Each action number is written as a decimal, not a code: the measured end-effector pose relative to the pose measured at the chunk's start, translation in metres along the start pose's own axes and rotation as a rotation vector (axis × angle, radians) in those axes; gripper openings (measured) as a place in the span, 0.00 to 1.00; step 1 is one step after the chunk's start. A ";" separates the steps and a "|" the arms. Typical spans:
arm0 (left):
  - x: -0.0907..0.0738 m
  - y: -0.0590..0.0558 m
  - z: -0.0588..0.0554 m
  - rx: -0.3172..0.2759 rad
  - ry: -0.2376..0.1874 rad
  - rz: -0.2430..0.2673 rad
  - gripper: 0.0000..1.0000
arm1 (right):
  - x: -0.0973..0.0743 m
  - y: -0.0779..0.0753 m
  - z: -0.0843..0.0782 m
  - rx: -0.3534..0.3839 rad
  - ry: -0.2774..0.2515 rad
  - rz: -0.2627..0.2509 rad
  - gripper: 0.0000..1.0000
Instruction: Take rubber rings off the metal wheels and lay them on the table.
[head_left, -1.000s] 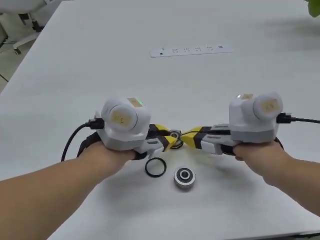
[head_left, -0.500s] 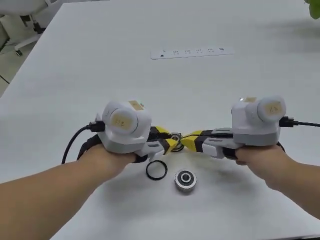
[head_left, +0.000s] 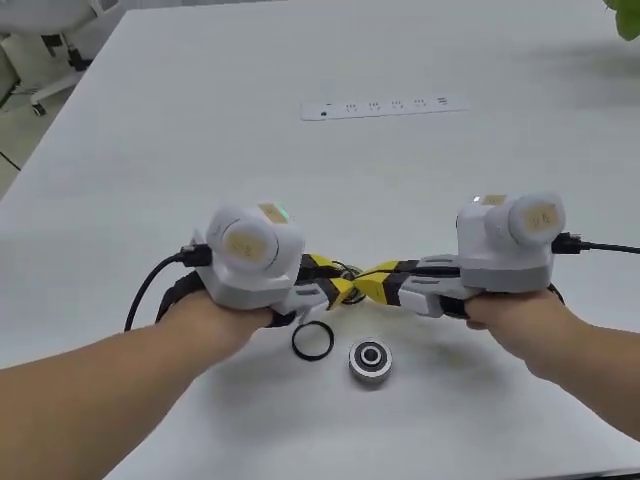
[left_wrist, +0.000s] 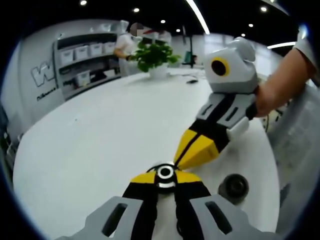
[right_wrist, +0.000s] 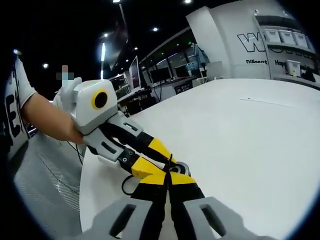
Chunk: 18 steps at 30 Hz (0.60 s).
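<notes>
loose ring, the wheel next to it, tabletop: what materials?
Loose ring: looks like black rubber; matte, thin, no glint.
Wheel: metal, probably steel; bright silvery centre with highlights. The dark band round its rim is likely a rubber ring not yet taken off.
Tabletop: smooth white with a slight sheen; laminate or painted, can't tell which.

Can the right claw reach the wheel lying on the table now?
Likely not yet: the right claw is shut on the rubber ring of the held wheel in the left claw. Nothing blocks the table wheel.
</notes>
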<state>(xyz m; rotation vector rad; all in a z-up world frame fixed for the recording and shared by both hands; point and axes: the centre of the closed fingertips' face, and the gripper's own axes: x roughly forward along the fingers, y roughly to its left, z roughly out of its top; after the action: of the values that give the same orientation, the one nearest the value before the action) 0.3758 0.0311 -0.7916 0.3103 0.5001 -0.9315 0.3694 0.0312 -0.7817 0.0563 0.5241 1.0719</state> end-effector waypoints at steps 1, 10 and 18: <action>0.000 0.000 0.000 0.005 -0.001 0.000 0.12 | 0.000 -0.001 0.000 0.000 -0.001 -0.002 0.00; -0.005 0.002 0.002 0.006 -0.002 -0.012 0.12 | -0.004 -0.002 0.006 0.004 -0.016 -0.009 0.00; -0.021 0.007 0.016 -0.006 -0.057 -0.006 0.20 | -0.006 0.003 0.018 0.023 -0.050 0.002 0.00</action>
<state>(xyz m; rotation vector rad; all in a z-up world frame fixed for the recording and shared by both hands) 0.3756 0.0416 -0.7668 0.2767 0.4518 -0.9418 0.3724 0.0315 -0.7629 0.1040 0.4911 1.0636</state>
